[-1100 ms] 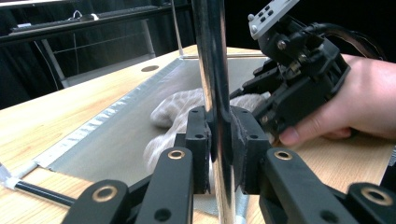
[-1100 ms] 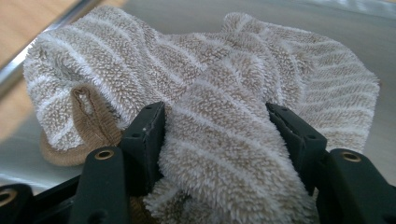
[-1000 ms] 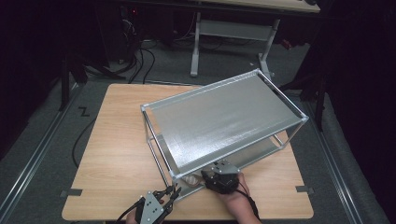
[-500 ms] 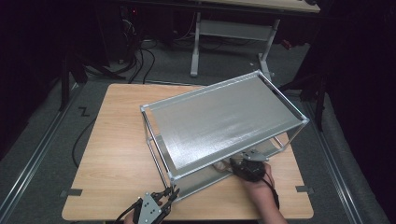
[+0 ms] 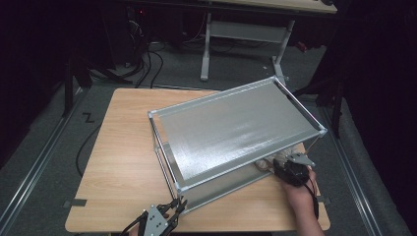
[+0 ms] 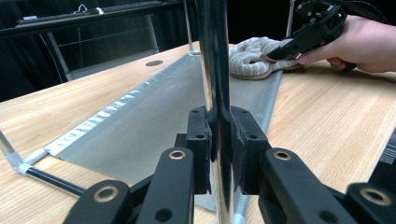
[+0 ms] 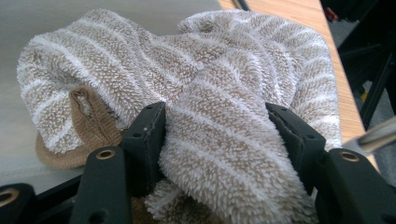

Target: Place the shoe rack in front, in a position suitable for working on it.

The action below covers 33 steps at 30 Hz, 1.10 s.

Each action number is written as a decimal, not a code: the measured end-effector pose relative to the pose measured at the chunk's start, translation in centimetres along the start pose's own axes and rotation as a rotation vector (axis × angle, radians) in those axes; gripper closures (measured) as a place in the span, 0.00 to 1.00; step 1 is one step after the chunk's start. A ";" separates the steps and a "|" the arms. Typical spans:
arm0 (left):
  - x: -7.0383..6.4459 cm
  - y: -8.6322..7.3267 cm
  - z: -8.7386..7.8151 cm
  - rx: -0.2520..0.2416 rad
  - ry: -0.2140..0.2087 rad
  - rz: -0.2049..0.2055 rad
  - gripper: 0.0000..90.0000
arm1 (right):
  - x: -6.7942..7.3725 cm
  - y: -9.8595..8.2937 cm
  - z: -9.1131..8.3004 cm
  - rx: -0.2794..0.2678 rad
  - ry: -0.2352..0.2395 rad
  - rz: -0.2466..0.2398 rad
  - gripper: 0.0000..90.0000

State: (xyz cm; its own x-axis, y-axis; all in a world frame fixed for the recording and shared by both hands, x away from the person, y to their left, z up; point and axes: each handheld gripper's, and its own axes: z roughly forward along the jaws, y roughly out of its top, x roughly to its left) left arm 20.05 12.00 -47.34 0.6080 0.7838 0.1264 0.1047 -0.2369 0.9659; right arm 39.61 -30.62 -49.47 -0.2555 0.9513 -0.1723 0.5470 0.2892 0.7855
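Your wooden table carries a two-tier metal rack; a striped fuzzy sock lies on its lower shelf.

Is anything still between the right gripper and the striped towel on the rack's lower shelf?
Nothing visible. The right gripper already has its jaws on either side of a fold of the striped towel, which lies on the lower shelf. The left gripper is clamped on the rack's upright post, apart from the towel.

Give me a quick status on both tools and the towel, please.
Left tool clamped on rack's post. Right tool closing round striped towel on lower shelf. Top shelf overhangs the towel.
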 end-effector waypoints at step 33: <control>0.3 -0.1 0.0 0.047 -0.031 0.014 0.87 | 1.5 0.4 -0.1 0.020 0.022 -0.002 0.50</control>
State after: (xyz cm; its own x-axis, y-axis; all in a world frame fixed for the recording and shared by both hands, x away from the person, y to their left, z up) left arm 20.16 12.25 -47.40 0.6339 0.7621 0.1318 0.1327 -0.2750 0.9523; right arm 39.40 -29.12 -49.34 -0.2740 0.9482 -0.1605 0.5624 0.2934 0.7731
